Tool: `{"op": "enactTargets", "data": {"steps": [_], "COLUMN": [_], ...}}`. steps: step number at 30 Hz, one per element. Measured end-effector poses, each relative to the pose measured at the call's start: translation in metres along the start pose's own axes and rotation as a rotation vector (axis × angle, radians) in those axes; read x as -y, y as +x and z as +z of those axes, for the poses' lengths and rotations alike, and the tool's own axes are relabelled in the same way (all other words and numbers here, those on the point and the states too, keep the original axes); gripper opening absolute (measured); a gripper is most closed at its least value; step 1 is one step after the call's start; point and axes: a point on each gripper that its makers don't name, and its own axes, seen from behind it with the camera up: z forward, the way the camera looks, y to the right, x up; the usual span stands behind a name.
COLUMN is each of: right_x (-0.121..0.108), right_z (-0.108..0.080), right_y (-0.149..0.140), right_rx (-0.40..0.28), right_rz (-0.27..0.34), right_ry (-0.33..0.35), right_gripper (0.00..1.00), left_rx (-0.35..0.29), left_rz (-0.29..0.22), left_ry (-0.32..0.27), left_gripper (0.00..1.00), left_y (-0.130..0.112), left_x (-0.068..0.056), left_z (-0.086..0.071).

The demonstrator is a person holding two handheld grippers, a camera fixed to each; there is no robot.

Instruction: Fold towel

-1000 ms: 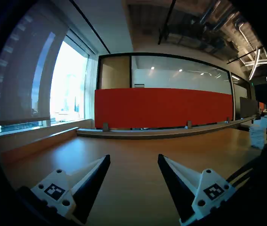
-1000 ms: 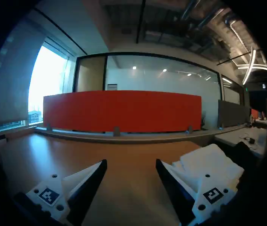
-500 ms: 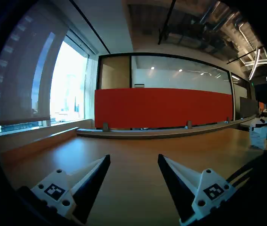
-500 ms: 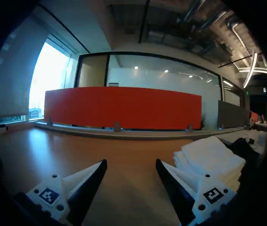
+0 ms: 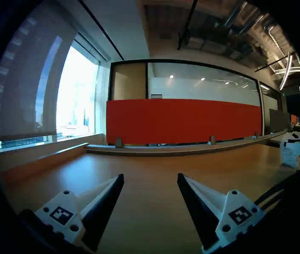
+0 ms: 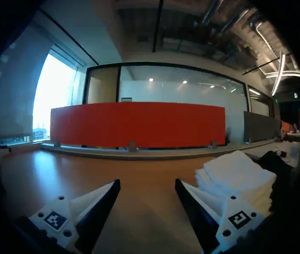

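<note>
Stack of folded white towels (image 6: pixel 236 178) sits on the wooden desk (image 6: pixel 145 169), seen in the right gripper view at lower right, its near corner hidden behind that gripper's right-hand finger. From the right gripper (image 6: pixel 147 182) the stack lies ahead and to the right, close by; the fingers point past it toward the red partition (image 6: pixel 137 125), not at it. Right gripper is spread, with nothing between the fingers. In the left gripper view a white stack (image 5: pixel 290 153), probably the same towels, shows at the far right edge, well apart from the left gripper (image 5: pixel 150 175), which is also spread and empty over bare desk. Judgement: the right gripper is nearer and would have to swing rightward to reach the top towel. The stack's long axis cannot be told.
</note>
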Motion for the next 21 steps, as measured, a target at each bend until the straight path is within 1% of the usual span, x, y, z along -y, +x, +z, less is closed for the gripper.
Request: {"op": "enactTargets", "data": {"steps": [5, 21], "right_x": [0.0008, 0.0012], "right_z": [-0.0017, -0.0022], "right_y": [0.0017, 0.0017], "right_rx": [-0.012, -0.012], "right_rz": [0.003, 0.004], "right_ry": [0.006, 0.014], "right_gripper": [1.00, 1.00], "left_rx": [0.000, 0.001], "left_rz": [0.000, 0.000], "left_ry": [0.000, 0.001], "left_gripper": [0.93, 0.94], "left_y": [0.0001, 0.0004], "left_x": [0.0000, 0.0002], "left_z": [-0.0005, -0.0002]}}
